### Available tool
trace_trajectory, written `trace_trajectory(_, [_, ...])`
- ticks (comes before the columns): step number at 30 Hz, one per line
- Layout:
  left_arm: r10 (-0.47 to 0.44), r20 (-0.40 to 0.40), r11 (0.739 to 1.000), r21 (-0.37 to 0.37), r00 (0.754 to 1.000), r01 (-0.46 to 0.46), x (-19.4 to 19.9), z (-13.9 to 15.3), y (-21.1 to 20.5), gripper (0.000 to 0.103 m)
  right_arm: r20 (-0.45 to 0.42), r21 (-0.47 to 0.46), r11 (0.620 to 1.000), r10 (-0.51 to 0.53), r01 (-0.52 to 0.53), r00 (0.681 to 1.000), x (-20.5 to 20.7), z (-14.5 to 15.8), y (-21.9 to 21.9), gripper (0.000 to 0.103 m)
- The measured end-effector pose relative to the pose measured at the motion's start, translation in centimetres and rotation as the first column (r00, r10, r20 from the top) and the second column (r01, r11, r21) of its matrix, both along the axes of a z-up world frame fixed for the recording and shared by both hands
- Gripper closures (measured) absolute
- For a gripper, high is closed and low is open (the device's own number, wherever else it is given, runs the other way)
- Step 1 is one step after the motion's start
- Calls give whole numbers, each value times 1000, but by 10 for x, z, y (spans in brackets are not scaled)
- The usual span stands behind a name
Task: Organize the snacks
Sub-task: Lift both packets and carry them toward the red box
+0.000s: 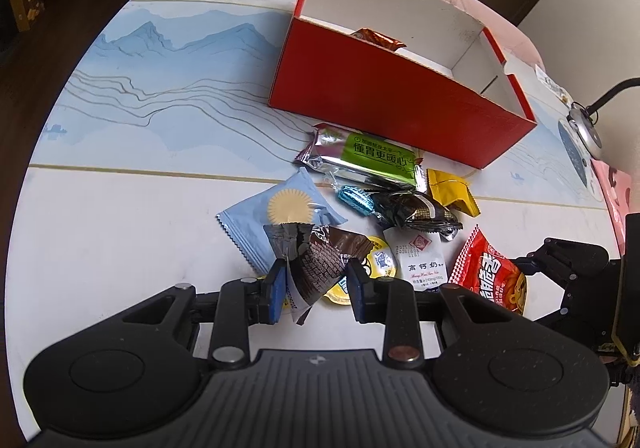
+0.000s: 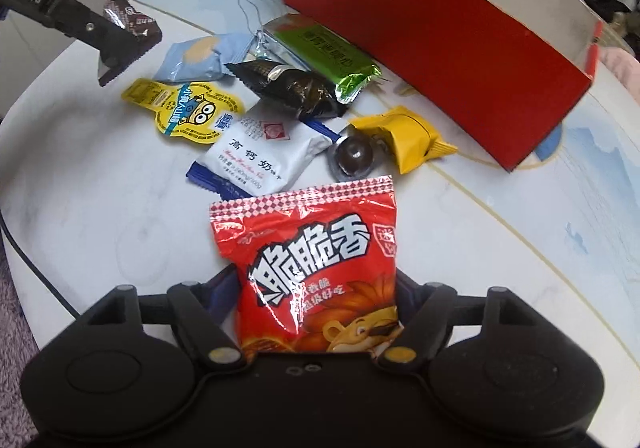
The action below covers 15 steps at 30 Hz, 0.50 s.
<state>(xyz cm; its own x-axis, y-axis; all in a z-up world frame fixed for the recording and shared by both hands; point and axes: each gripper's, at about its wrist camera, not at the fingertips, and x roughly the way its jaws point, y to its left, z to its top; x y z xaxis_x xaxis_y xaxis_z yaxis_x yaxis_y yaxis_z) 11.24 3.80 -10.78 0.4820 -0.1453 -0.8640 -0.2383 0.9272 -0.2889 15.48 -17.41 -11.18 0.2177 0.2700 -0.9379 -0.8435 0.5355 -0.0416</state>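
Observation:
My left gripper [image 1: 316, 280] is shut on a brown chocolate wrapper [image 1: 320, 260], held just above the snack pile; the wrapper also shows in the right wrist view [image 2: 132, 22]. My right gripper [image 2: 316, 300] is shut on a red crisp bag [image 2: 316, 272], which also shows in the left wrist view [image 1: 490, 272]. A red open box [image 1: 400, 88] stands behind the pile with one orange-brown snack [image 1: 378, 40] inside. In the pile lie a green-silver bar [image 1: 368, 160], a light blue packet [image 1: 276, 216], a white milk-candy packet [image 2: 260, 156], a yellow jelly cup [image 2: 188, 112] and a yellow candy [image 2: 408, 136].
The white table [image 1: 120, 228] has a blue mountain print. A black wrapped snack [image 2: 288, 84] and a dark round candy [image 2: 356, 156] lie in the pile. A silver lamp base [image 1: 586, 132] stands at the right edge. Chairs stand beyond the far edge.

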Motion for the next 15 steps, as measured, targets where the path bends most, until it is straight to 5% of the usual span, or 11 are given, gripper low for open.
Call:
trace_trajectory(9, [-68,38,998,12,997,68,-6,17,1,72,104,77,983,-176,169,979,-22,36,-2,28])
trace_trajectory(15, [-102,94,995,23,990,101,-4,40,5,72,147,215,921,-359,325,922,-30,83,-2,28])
